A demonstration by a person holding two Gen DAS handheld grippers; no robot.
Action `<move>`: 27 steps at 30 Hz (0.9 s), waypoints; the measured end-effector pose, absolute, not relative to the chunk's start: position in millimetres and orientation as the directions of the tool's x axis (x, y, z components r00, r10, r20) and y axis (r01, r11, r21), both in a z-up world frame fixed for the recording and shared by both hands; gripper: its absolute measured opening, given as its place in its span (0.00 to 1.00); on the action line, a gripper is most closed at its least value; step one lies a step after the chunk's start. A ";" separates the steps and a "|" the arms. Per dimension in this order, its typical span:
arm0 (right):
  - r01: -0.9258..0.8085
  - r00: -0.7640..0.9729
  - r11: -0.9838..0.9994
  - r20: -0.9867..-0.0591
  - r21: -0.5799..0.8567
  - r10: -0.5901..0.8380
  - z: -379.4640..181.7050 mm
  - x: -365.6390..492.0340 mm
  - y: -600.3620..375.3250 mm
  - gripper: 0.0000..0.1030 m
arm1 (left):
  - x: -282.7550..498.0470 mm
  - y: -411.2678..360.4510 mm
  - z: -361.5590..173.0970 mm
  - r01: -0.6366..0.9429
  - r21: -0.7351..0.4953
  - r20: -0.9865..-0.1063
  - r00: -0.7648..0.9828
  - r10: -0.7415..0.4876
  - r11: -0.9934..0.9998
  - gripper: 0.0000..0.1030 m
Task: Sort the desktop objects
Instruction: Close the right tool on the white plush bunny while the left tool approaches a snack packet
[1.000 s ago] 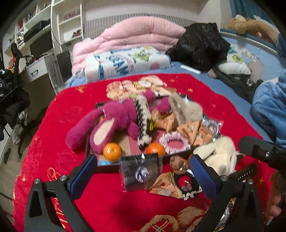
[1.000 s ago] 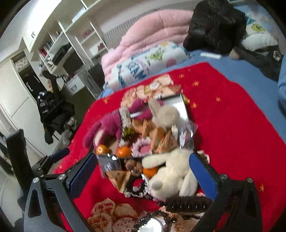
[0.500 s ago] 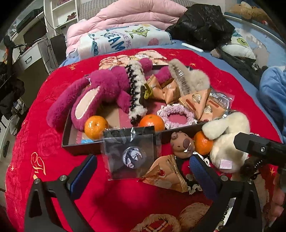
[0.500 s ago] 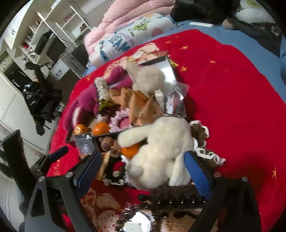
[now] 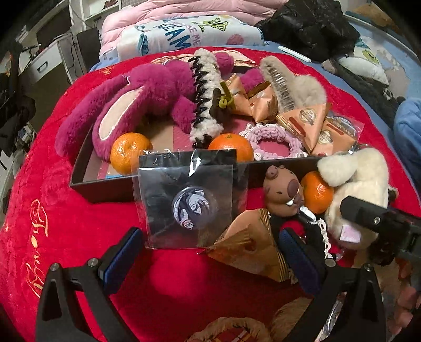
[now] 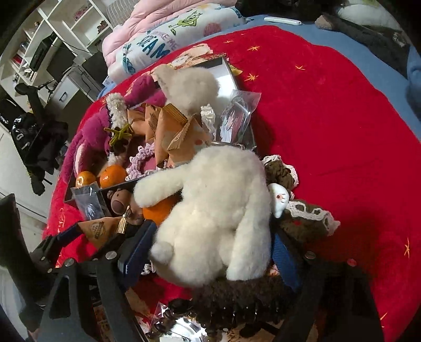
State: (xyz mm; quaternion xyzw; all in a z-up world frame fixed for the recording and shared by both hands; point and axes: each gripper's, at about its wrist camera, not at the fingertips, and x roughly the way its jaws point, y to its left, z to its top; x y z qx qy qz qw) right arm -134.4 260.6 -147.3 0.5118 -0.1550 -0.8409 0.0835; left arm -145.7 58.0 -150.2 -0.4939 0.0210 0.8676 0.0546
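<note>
Right gripper straddles the white plush, blue pads at its flanks, jaws just closing in, contact unclear; left gripper gapes empty above the red blanket. Beyond both, that blanket covers a blue bed; pink quilt and white shelves behind. Ahead sits the black tray, the badge packet leaning on its wall.

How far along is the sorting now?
Done: pink plush, two oranges and snack packets lie in the black tray. In hand: the right gripper has just been closing its jaws around the white plush. Left: badge packet before the open left gripper, brown toy and third orange lie outside.
</note>
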 end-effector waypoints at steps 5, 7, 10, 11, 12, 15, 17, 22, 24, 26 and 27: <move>-0.029 -0.454 -0.935 -0.838 0.352 -0.302 -149.8 -136.5 263.1 0.80 | -147.2 56.4 -154.0 -0.106 -0.032 -0.861 -0.503 0.081 -0.994 1.00; -0.033 -0.454 -0.934 -0.838 0.355 -0.302 -149.6 -136.5 262.3 0.80 | -147.5 55.9 -155.2 -0.100 -0.042 -0.861 -0.501 0.087 -0.994 1.00; -0.034 -0.458 -0.937 -0.838 0.349 -0.296 -148.9 -134.7 260.3 0.80 | -147.5 56.7 -156.8 -0.104 -0.038 -0.860 -0.503 0.085 -0.994 1.00; -0.032 -0.457 -0.938 -0.840 0.345 -0.294 -149.3 -135.0 259.5 0.81 | -147.3 58.0 -158.1 -0.108 -0.033 -0.861 -0.502 0.083 -0.994 1.00; -0.031 -0.457 -0.938 -0.840 0.344 -0.293 -149.5 -135.1 259.2 0.81 | -147.1 59.2 -159.2 -0.111 -0.028 -0.861 -0.502 0.080 -0.993 1.00; -0.030 -0.462 -0.939 -0.838 0.342 -0.291 -150.9 -134.6 258.2 0.83 | -146.6 62.4 -162.0 -0.115 -0.012 -0.861 -0.504 0.069 -0.993 1.00; -0.023 -0.460 -0.943 -0.841 0.333 -0.285 -151.8 -135.0 257.2 0.84 | -146.4 63.3 -163.1 -0.113 -0.009 -0.862 -0.502 0.065 -0.994 1.00; -0.002 -0.456 -0.950 -0.846 0.312 -0.277 -152.6 -135.8 254.2 0.84 | -143.6 65.0 -165.6 -0.110 -0.005 -0.853 -0.518 0.061 -0.994 1.00; -0.005 -0.456 -0.950 -0.847 0.311 -0.275 -152.9 -136.3 254.4 0.84 | -143.1 65.2 -165.8 -0.105 -0.007 -0.852 -0.520 0.061 -0.994 1.00; -0.005 -0.457 -0.952 -0.848 0.305 -0.269 -152.9 -136.4 254.0 0.83 | -141.3 66.0 -166.2 -0.101 -0.004 -0.847 -0.529 0.057 -0.995 1.00; -0.005 -0.458 -0.952 -0.847 0.305 -0.269 -152.8 -136.4 254.1 0.83 | -140.7 66.8 -166.4 -0.102 0.000 -0.846 -0.531 0.054 -0.995 1.00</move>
